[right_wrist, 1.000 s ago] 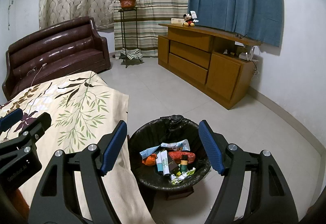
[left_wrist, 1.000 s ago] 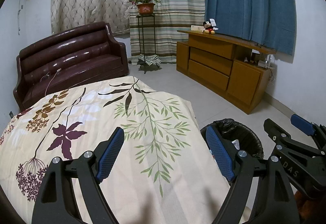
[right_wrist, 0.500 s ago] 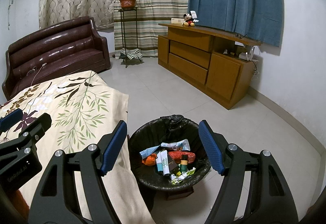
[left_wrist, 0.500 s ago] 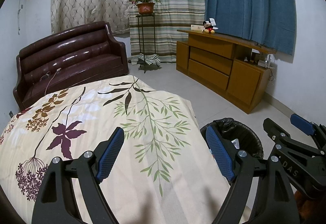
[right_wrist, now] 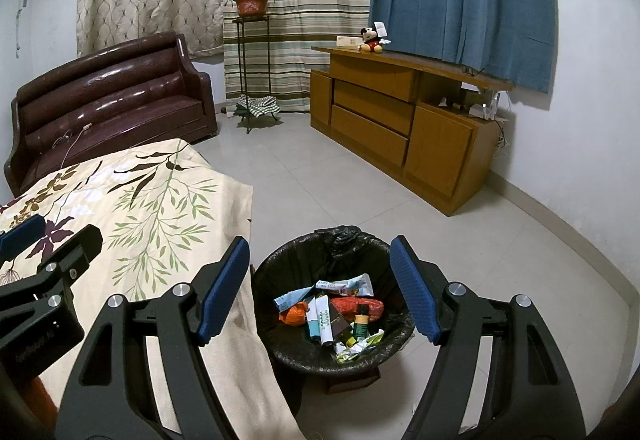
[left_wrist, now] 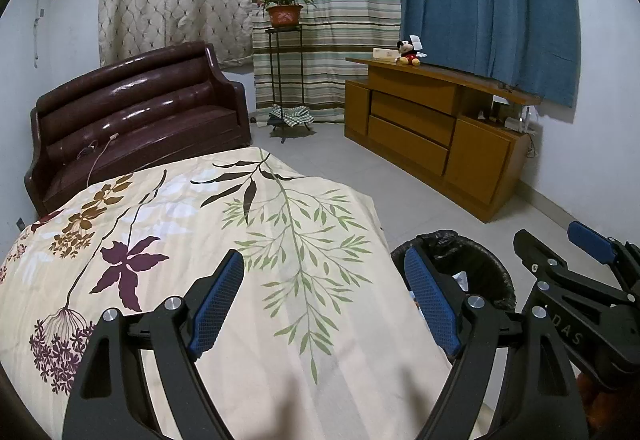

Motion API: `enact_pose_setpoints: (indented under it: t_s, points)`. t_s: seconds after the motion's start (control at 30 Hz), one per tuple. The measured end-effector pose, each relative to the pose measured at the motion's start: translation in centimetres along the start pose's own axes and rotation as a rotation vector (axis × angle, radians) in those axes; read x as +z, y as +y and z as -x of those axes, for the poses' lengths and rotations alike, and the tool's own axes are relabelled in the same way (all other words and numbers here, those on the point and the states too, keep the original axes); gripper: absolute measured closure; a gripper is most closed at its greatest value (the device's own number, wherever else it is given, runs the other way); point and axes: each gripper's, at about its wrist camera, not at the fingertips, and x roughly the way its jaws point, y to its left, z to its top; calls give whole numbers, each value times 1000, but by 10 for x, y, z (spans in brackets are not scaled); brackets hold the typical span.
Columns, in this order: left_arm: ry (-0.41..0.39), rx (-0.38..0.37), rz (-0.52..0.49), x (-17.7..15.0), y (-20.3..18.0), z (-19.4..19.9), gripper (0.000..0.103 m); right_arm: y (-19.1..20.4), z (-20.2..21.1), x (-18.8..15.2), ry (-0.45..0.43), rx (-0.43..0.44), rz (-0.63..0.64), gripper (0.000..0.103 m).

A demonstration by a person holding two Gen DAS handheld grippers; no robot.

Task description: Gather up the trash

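Both grippers' jaws are gaping empty, the right gripper [right_wrist: 318, 290] hovering directly over the trash bin [right_wrist: 280, 350], nearer than the left gripper [left_wrist: 324, 298] above the surface [left_wrist: 304, 380].

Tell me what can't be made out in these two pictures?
- Trash bin, left wrist view: its contents are hidden by the bin's near wall and the left gripper.
- Bin base, right wrist view: mostly covered by the black liner.
- Printing on the wrappers in the bin: too small to read.
- Floor beyond the bed: blocked by the floral cover.
- Right gripper, left wrist view: cut off by the frame edge.
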Motion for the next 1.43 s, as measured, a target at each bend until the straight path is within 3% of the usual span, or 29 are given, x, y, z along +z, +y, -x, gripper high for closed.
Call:
enact_pose_setpoints:
  t_s: [1.17, 1.43]
  points:
    - [-25, -18, 0, -4, -10, 3, 23, 2, 1, -1, -2, 1, 3, 32]
    - [25, 8, 22, -8, 0, -4, 23, 16, 2, 3, 11, 22, 26, 32]
